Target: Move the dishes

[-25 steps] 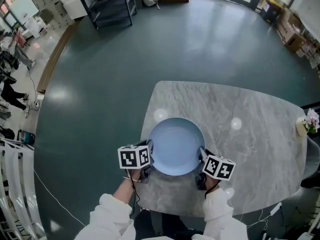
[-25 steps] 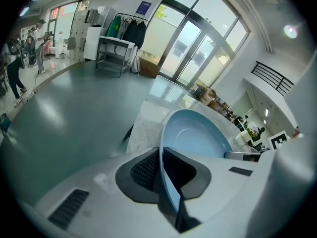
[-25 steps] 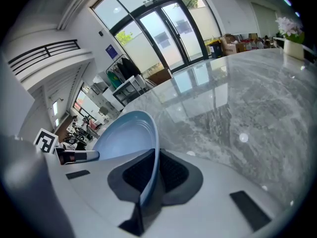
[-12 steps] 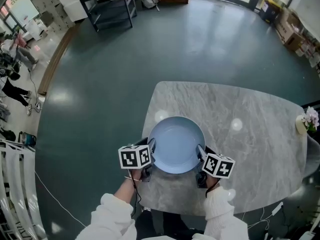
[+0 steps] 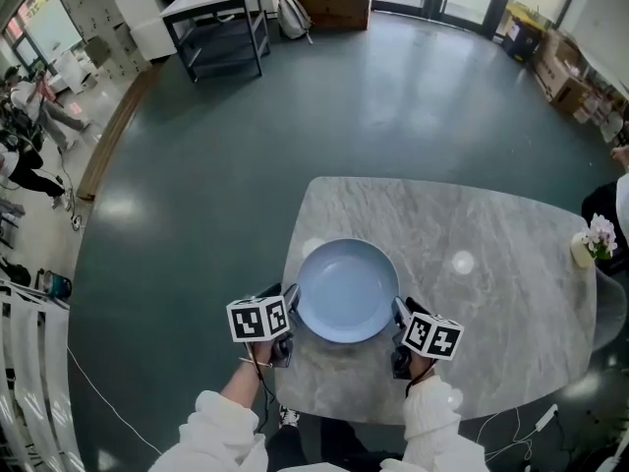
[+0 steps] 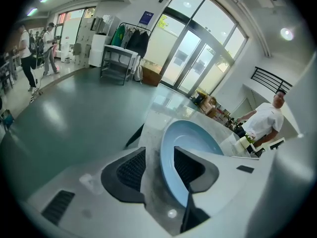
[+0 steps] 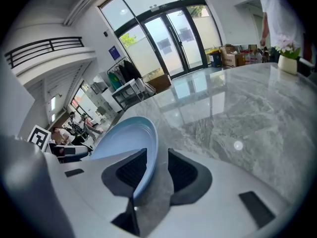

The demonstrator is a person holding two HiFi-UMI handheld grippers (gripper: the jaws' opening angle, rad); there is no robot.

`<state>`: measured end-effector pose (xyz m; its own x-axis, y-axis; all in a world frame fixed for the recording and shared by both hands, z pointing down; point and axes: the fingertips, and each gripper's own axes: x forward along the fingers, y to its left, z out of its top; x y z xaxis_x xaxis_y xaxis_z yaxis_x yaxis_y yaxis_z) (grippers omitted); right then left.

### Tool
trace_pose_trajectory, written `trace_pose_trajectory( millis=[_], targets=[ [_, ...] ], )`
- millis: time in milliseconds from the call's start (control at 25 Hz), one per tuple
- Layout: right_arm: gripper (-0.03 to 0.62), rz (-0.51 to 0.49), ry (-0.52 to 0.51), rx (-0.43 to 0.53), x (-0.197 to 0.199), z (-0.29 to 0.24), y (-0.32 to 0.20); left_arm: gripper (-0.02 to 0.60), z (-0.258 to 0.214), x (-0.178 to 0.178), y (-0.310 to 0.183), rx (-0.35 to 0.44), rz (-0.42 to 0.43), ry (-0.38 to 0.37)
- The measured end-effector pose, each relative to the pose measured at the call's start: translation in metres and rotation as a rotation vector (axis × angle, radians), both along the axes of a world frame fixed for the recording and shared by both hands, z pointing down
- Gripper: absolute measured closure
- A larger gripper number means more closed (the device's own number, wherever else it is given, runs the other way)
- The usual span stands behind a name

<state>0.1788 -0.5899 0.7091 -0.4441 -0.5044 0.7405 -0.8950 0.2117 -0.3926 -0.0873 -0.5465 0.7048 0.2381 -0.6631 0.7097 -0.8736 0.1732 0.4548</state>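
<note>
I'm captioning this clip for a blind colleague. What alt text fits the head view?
A pale blue plate sits on a grey marble table, seen from above. The left tongs and right tongs flank it; their jaws have just been opening, its rim between them but not clamped.

A grey marble table [image 5: 491, 264] carries a small white pot of pink flowers [image 5: 587, 246] at its three o'clock edge. On the dark green floor [image 5: 246, 146], a black-framed table [image 5: 218, 13] stands at eleven o'clock, with a backpack [image 5: 292, 15] and a cardboard box [image 5: 334, 8] near twelve.
</note>
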Motion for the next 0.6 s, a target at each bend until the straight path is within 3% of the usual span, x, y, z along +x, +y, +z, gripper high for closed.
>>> trace_pose_trajectory(
  millis=[280, 600],
  targets=[
    [0.411, 0.008, -0.010, 0.034, -0.004, -0.038, 0.037, 0.422, -0.051, -0.001, 0.032, 0.067, -0.006, 0.029],
    [0.489, 0.050, 0.005, 0.098, -0.012, -0.074, 0.086, 0.439, -0.096, 0.018, 0.077, 0.150, 0.066, 0.055]
  ],
)
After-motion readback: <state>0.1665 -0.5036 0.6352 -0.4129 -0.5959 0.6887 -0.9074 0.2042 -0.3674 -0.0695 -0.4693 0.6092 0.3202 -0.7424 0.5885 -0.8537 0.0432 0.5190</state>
